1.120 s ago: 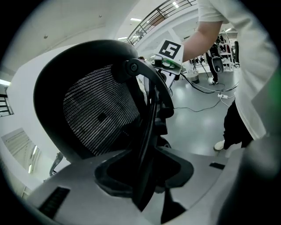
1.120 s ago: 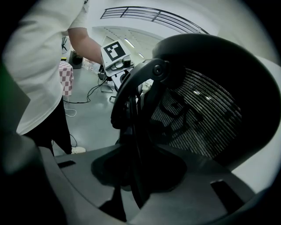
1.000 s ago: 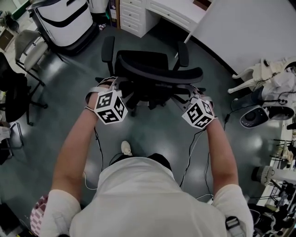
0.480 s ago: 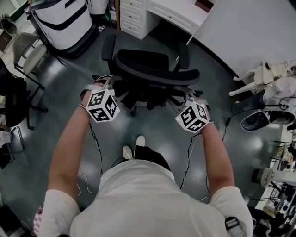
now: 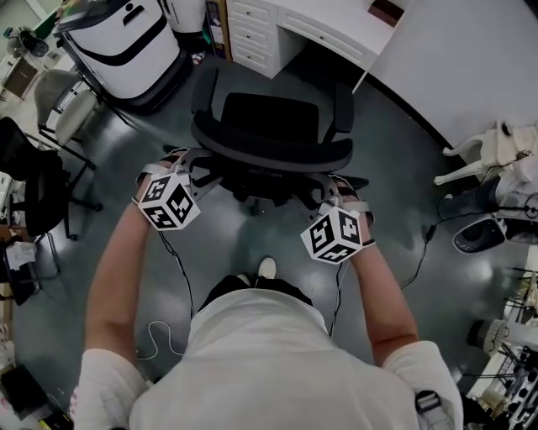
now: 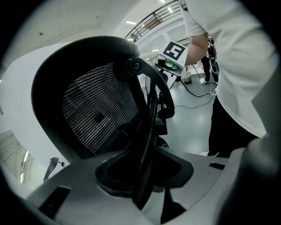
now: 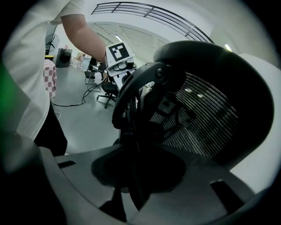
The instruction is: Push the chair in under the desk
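A black mesh-backed office chair [image 5: 271,122] stands on the dark floor, its seat facing the white desk [image 5: 336,23] at the top. My left gripper [image 5: 195,161] is clamped on the left edge of the backrest [image 5: 269,156], and my right gripper [image 5: 338,186] on its right edge. In the left gripper view the backrest [image 6: 96,114] rim runs down between the jaws of the left gripper [image 6: 145,176]. The right gripper view shows the same backrest [image 7: 206,118] rim inside the right gripper [image 7: 136,176]. The chair's front stands just short of the desk opening.
A white drawer unit [image 5: 256,38] sits left of the desk opening, and a white machine [image 5: 126,42] stands at the top left. Another black chair [image 5: 34,176] is at the left. Cables [image 5: 172,277] trail on the floor. White equipment [image 5: 496,151] crowds the right.
The chair has rolled away from me toward the desk. Both grippers moved forward with it on the backrest, and the person stepped forward.
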`<control>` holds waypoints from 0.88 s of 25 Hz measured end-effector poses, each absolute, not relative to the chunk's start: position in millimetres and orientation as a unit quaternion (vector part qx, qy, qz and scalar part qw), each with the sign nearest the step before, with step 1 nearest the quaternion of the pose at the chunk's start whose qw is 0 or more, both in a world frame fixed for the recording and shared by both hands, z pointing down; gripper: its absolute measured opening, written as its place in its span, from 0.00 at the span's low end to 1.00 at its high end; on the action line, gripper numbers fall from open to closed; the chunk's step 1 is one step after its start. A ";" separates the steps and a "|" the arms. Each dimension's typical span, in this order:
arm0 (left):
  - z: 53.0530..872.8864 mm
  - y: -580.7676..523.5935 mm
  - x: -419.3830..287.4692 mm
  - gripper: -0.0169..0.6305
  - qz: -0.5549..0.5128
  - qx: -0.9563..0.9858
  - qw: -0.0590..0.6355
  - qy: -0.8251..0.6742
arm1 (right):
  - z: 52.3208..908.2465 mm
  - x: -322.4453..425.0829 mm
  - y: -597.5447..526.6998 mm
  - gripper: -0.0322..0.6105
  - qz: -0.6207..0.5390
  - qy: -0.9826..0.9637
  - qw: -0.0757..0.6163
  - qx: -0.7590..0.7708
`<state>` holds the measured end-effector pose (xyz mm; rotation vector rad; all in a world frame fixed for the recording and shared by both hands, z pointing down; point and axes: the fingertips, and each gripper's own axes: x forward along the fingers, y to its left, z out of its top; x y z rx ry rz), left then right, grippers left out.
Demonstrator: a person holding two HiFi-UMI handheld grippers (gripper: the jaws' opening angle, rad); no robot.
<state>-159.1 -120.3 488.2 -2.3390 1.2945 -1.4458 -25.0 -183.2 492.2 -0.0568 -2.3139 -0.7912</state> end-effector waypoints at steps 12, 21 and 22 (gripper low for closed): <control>486.7 -137.9 -222.2 0.26 -0.474 -0.784 0.064 0.396 | 491.0 -83.4 -189.4 0.23 -0.296 -0.889 0.349 0.007; 486.0 -165.3 -285.3 0.25 -0.470 -0.803 0.085 0.357 | 490.3 -141.6 -205.7 0.23 -0.275 -0.888 0.365 0.046; 486.0 -169.5 -291.9 0.25 -0.470 -0.805 0.085 0.351 | 490.3 -147.5 -208.6 0.23 -0.274 -0.888 0.366 0.051</control>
